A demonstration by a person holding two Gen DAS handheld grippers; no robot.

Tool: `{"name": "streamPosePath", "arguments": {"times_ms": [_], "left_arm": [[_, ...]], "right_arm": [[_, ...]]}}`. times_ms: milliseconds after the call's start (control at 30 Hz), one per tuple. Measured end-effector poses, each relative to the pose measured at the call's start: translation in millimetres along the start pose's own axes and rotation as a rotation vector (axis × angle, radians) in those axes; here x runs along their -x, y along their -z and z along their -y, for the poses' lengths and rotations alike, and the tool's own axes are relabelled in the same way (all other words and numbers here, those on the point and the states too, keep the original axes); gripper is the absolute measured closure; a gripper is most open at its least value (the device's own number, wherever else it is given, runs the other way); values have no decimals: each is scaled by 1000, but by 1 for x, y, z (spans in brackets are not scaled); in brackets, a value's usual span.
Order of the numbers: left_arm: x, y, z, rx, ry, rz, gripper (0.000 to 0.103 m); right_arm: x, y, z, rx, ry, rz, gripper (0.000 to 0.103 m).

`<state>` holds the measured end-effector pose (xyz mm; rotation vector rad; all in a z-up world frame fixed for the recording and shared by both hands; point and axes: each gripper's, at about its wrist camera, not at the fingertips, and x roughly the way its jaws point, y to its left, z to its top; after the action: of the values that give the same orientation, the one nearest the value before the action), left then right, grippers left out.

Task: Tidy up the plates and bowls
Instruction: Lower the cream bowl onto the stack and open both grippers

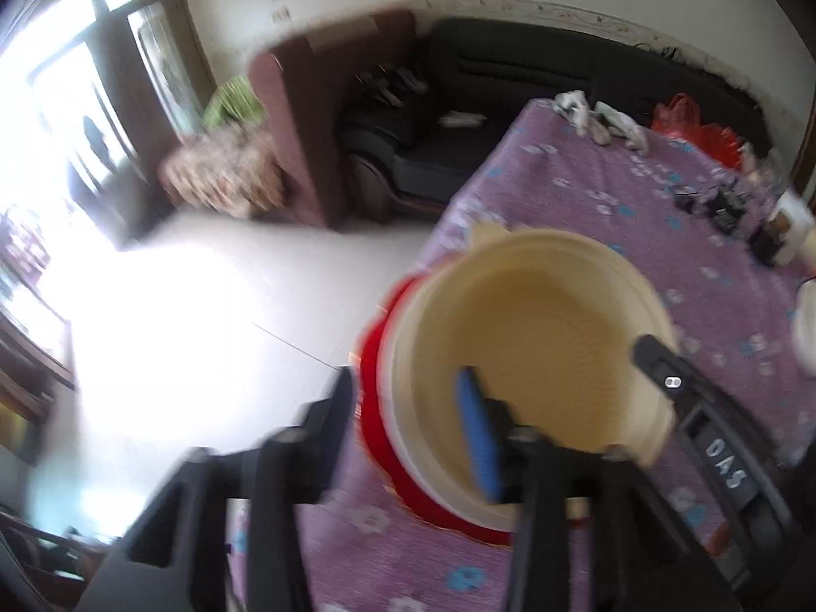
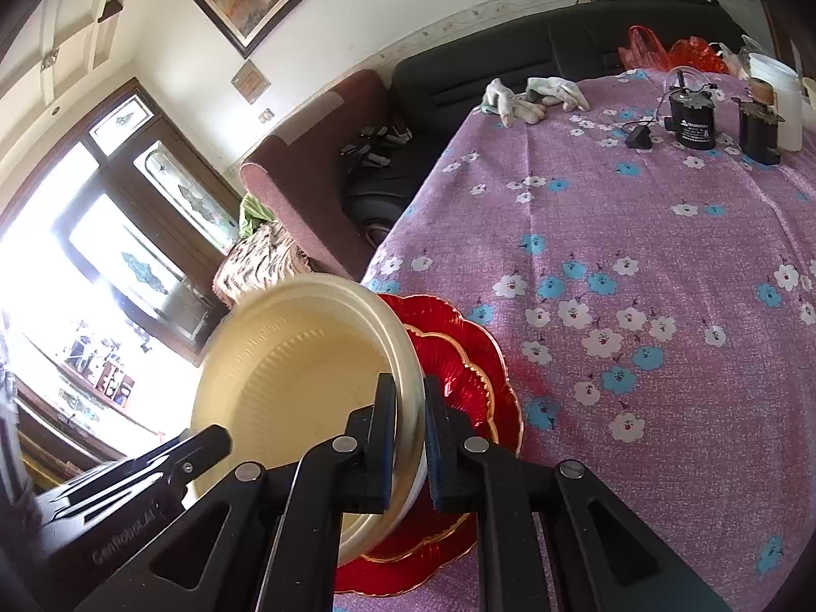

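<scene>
A cream plastic bowl sits tilted on stacked red scalloped plates at the near left corner of the purple flowered table. My right gripper is shut on the bowl's right rim, one finger inside and one outside. In the left wrist view the same bowl rests over the red plates. My left gripper is open, with its blue-padded finger inside the bowl and its other finger outside the near rim. The right gripper's finger shows at the bowl's right rim.
White gloves, small black devices and a white container lie at the table's far end. A white dish shows at the right edge. A dark sofa and a maroon armchair stand beyond the table. The table edge and floor lie left of the plates.
</scene>
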<state>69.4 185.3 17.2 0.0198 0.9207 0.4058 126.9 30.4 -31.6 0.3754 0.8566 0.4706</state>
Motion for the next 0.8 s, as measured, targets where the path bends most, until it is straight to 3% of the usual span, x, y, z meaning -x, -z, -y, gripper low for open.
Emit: {"name": "streamPosePath", "arguments": {"times_ms": [33,233,367,500,567,733,800], "left_arm": [[4,-1,3,-33,-45,33,28],[13,-8,-8,-22,-32,59,28],[6,-8,-21,18,-13,27,28],[3,-7,-30,49,-3,12,28],[4,-7,-34,60,1,14,28],[9,-6,-33,65,15,16,28],[10,-6,-33,72,25,14,28]], "right_arm": [[0,0,1,0,7,4,91],[-2,-1,3,-14,-9,-8,91],[-3,-1,-5,13,-2,-2,91],[-4,-1,-16,80,53,1,88],[-3,0,-22,129,75,10,80],[23,-1,-39,247,126,126,46],[34,-4,-41,261,106,160,42]]}}
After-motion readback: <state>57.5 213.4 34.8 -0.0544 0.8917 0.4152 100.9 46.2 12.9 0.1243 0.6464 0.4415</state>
